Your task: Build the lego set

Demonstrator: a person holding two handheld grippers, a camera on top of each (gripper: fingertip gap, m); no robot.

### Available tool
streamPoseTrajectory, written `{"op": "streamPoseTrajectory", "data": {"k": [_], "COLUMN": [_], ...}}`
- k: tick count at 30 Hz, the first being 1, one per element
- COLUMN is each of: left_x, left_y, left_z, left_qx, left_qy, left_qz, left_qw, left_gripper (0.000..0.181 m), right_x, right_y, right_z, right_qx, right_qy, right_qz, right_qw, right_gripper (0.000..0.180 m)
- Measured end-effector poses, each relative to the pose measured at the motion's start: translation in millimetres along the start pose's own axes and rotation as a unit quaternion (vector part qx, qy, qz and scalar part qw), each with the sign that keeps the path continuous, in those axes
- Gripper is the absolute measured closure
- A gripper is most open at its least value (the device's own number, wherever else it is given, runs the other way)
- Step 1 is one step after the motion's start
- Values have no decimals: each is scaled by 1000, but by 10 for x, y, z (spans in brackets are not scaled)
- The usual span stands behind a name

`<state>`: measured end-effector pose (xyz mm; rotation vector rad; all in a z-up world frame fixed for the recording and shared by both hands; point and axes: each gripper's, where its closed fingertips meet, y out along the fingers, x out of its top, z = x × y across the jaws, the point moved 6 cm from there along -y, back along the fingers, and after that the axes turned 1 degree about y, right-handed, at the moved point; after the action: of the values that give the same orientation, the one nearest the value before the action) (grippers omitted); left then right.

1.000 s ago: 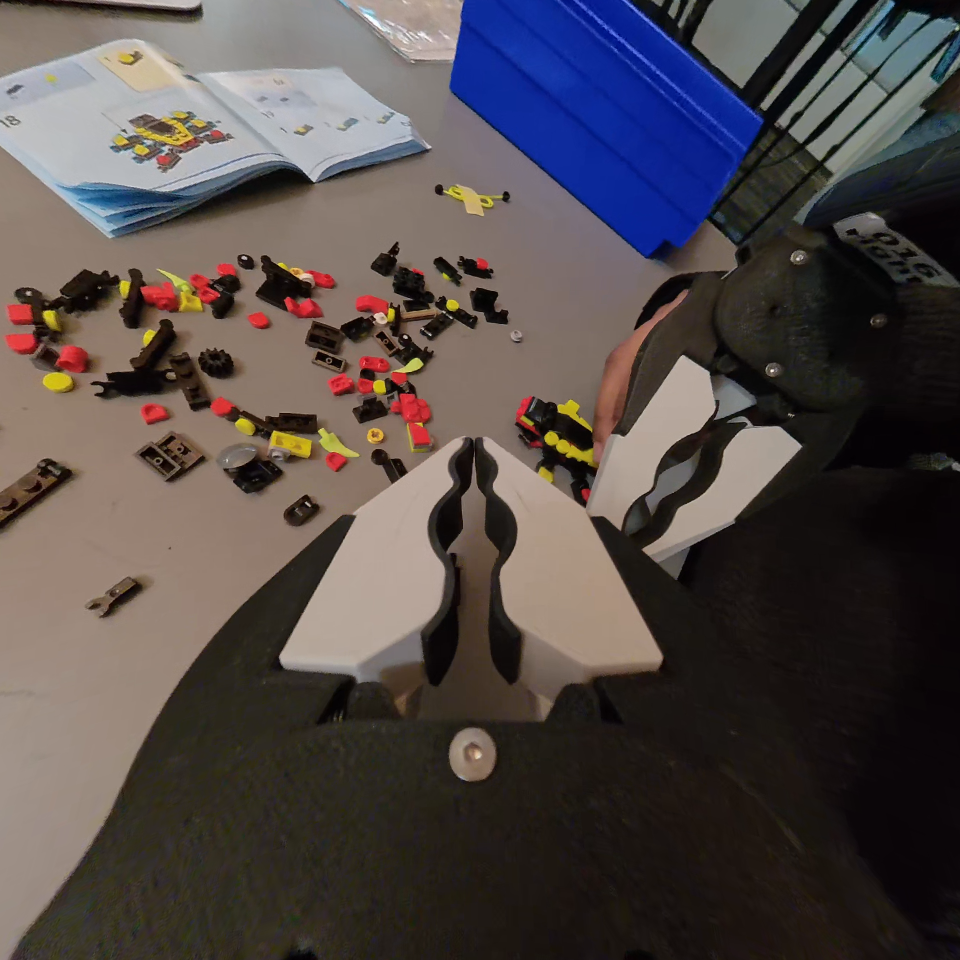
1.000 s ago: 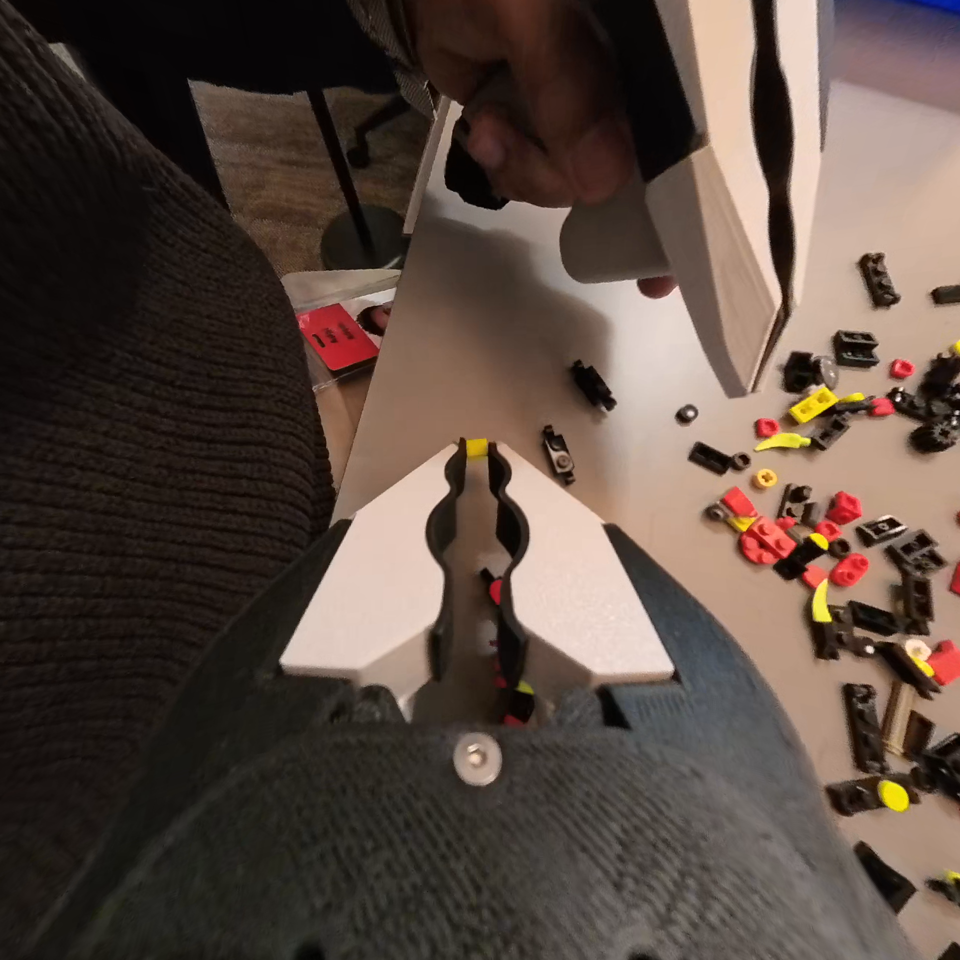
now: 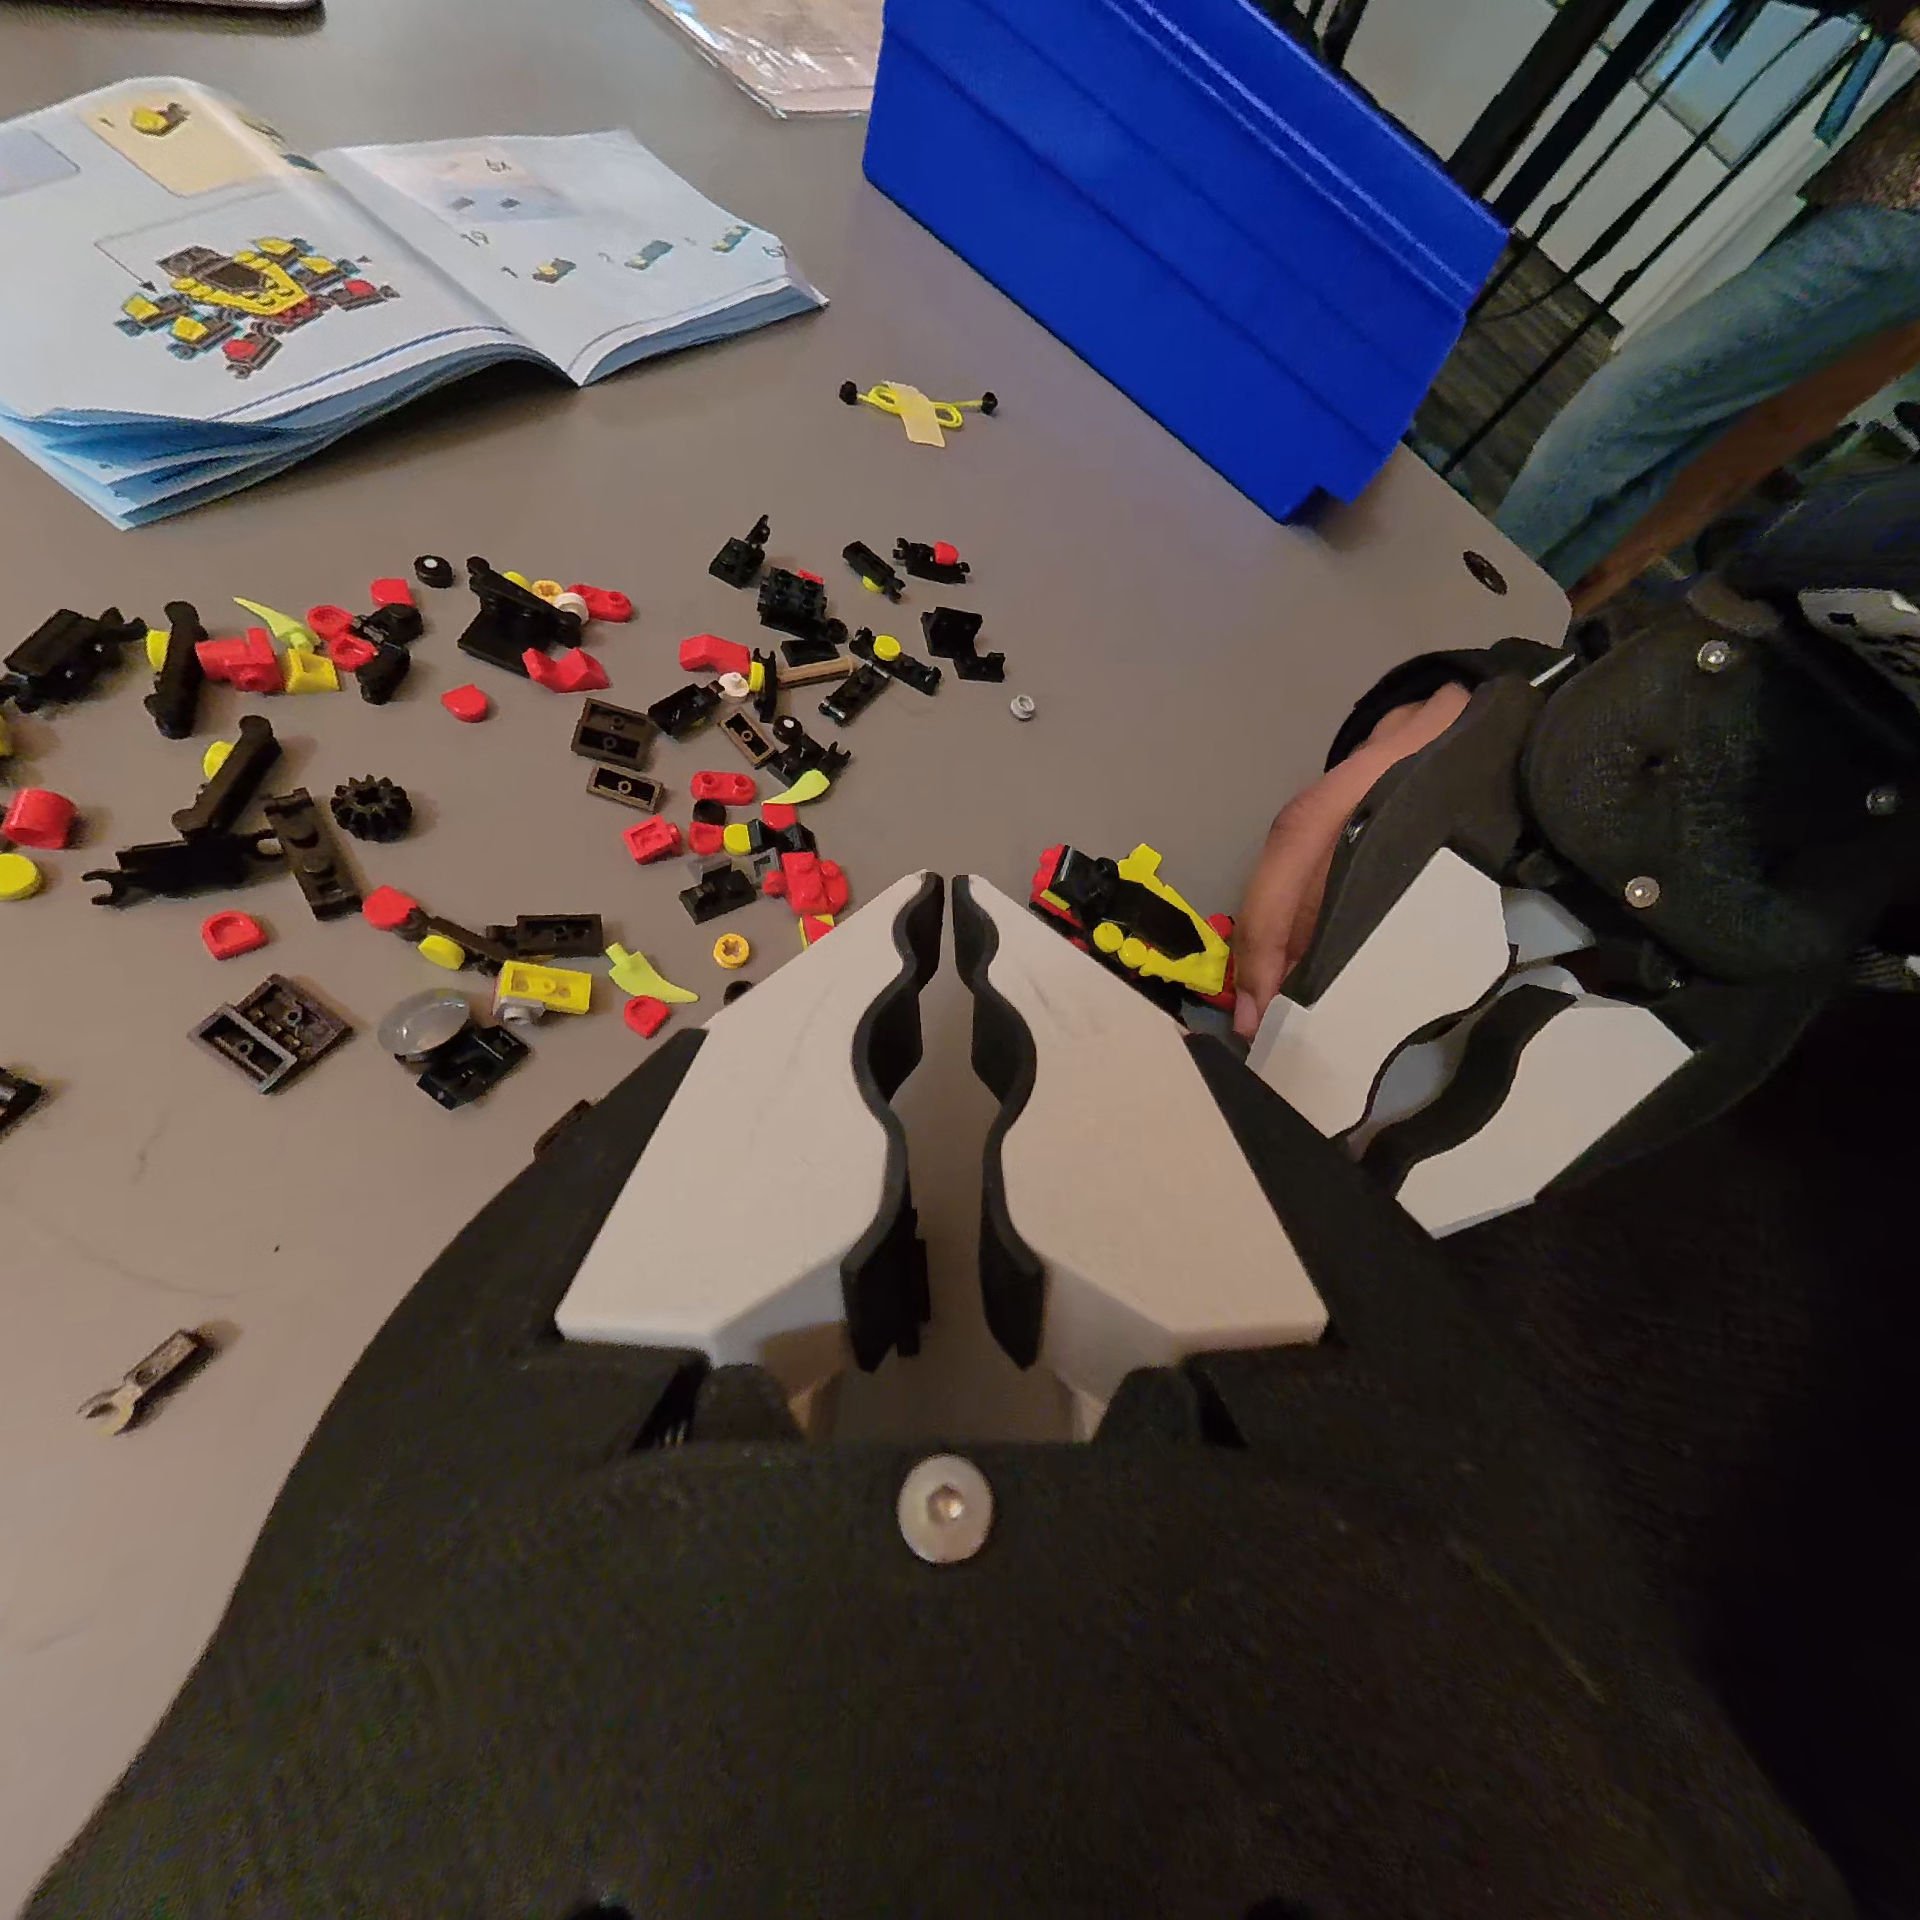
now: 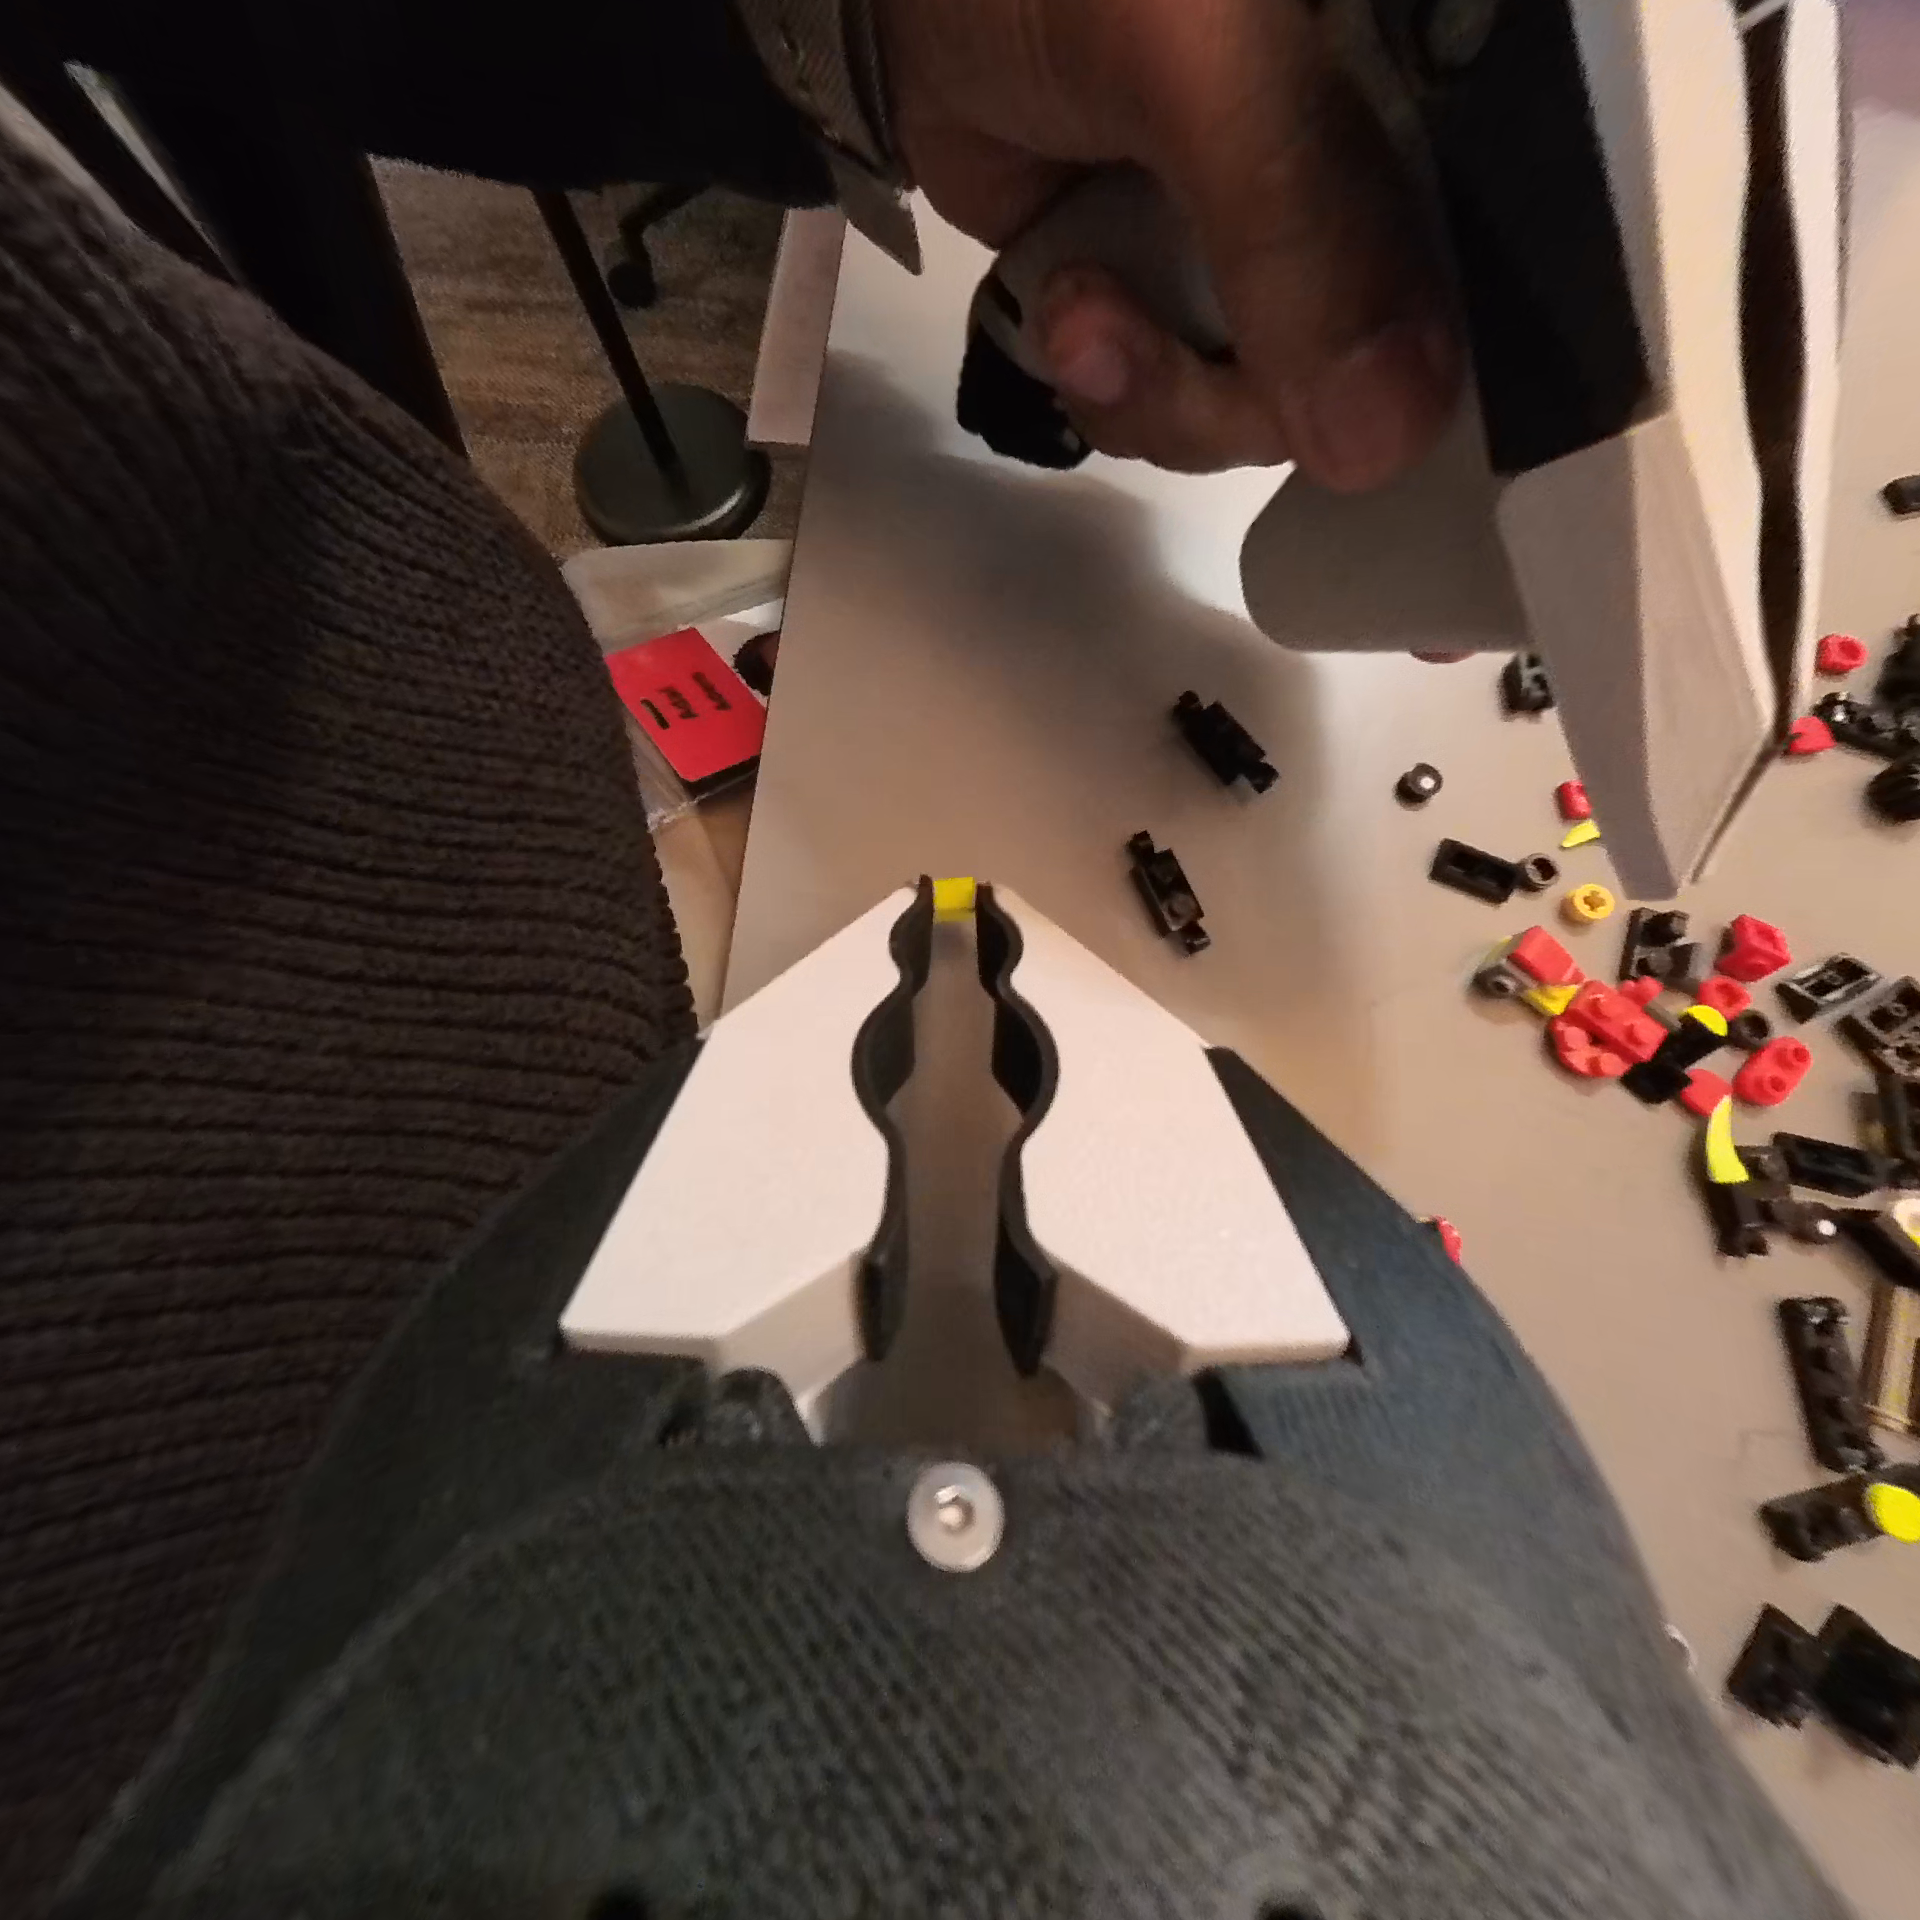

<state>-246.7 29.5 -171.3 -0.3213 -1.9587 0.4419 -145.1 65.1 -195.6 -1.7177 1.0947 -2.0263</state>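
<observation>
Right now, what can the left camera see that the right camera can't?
Only the left wrist view shows the open instruction booklet, the blue bin, the black gear and the partly built model on the table.

Only the right wrist view shows the small yellow piece pinched at the tips of the right gripper, and the red card lying below the table's edge.

Both show the grey table, scattered red, black and yellow loose pieces and the shut, empty left gripper.
</observation>
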Motion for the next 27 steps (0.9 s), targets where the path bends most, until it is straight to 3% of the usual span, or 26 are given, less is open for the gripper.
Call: {"op": "streamPoseTrajectory", "data": {"k": [10, 19, 27], "left_x": [76, 80, 73], "left_y": [-55, -112, -204], "left_z": [15, -103, -20], "left_qx": [19, -21, 21], "left_qy": [30, 21, 14], "left_qz": [-32, -52, -64], "left_qw": [999, 998, 998], "left_gripper": [172, 161, 148], "right_x": [53, 45, 39], "right_y": [-109, -20, 31], "right_z": [-77, -21, -28], "right_qx": [2, 9, 8], "right_qy": [36, 17, 2], "right_qz": [-37, -15, 7], "right_qw": [999, 1000, 1000], "right_gripper": [173, 173, 173]}}
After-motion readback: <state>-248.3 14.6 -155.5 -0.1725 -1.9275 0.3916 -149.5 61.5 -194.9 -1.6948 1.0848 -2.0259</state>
